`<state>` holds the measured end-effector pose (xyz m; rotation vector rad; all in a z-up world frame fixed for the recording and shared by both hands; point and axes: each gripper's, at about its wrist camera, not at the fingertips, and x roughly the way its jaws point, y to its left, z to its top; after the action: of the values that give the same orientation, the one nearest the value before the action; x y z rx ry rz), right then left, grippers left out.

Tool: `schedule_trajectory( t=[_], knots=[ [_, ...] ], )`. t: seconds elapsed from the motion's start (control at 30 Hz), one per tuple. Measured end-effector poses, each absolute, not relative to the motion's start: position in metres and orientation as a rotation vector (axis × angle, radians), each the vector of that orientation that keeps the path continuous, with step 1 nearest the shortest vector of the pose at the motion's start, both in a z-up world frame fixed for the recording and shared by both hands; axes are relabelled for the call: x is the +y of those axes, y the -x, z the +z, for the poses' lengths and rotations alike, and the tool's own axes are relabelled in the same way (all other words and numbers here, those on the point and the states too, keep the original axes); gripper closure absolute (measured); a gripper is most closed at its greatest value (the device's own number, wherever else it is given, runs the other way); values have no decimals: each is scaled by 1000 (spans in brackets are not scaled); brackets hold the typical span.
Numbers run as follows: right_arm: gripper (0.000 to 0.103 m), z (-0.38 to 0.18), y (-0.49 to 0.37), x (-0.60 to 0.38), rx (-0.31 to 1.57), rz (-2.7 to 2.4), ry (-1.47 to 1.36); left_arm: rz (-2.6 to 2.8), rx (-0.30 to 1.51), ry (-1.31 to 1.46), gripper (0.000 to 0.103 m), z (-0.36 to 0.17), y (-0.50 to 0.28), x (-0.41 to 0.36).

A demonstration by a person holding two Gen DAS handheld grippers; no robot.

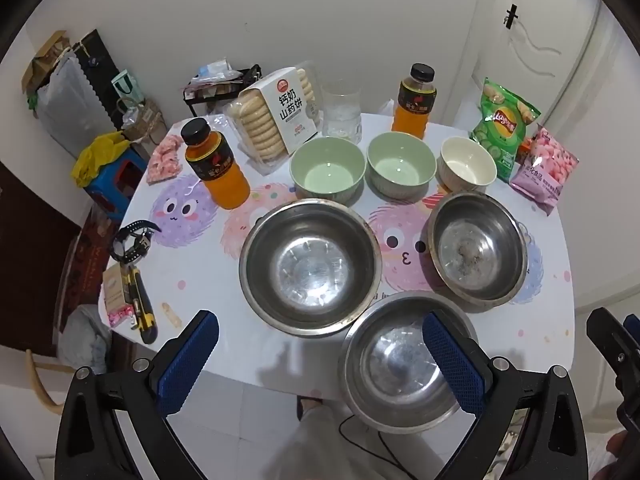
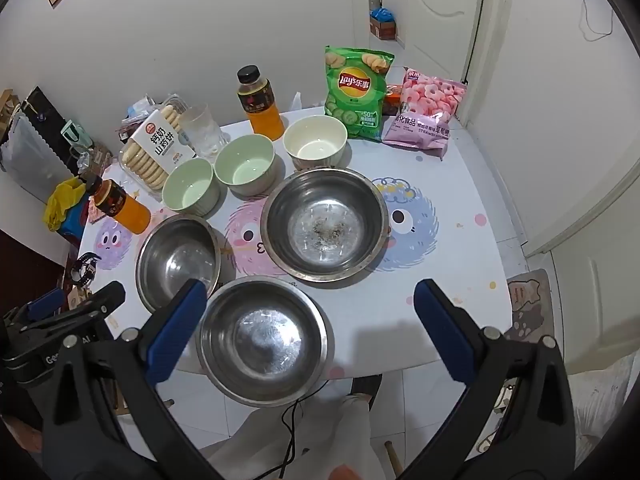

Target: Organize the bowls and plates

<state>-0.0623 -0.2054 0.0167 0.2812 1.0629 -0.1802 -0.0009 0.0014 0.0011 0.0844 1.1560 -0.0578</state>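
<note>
Bowls, six, none stacked: three steel bowls [image 2: 325, 222] [image 2: 178, 262] [image 2: 264, 340] toward the near tabletop [image 2: 460, 248] edge, three ceramic bowls [image 2: 192, 192] [image 2: 245, 170] [image 2: 315, 142] in a row behind. Left gripper [image 1: 320, 360] and right gripper [image 2: 304, 332] hover wide and empty above the near edge, likely for nesting.

Three steel bowls [image 2: 326, 222] lie upright in front—two green bowls [image 2: 244, 164] and one cream bowl [image 2: 315, 140] behind.

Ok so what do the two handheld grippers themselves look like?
Both match: the left gripper and right gripper have black plastic clamp-style arms with silver bolts, each ending in a blue textured pad. White lettering, partly readable, marks the left gripper's body in the right wrist view. A black cable hangs below.
</note>
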Motion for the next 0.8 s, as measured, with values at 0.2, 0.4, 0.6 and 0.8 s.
schedule_trajectory(
  t=[0.2, 0.4, 0.6, 0.8],
  knots=[
    [0, 15, 61, -205, 1067, -185, -277, -64, 1182, -90, 0, -1, -3, 5],
    [0, 16, 58, -206, 1070, -186, -277, -56, 1176, -98, 0, -2, -3, 7],
    [0, 19, 57, -208, 1075, -186, -283, -51, 1185, -110, 0, -6, -3, -1],
    [0, 12, 60, -207, 1076, -186, -288, -50, 1185, -111, 0, -6, -3, -1]
  ],
)
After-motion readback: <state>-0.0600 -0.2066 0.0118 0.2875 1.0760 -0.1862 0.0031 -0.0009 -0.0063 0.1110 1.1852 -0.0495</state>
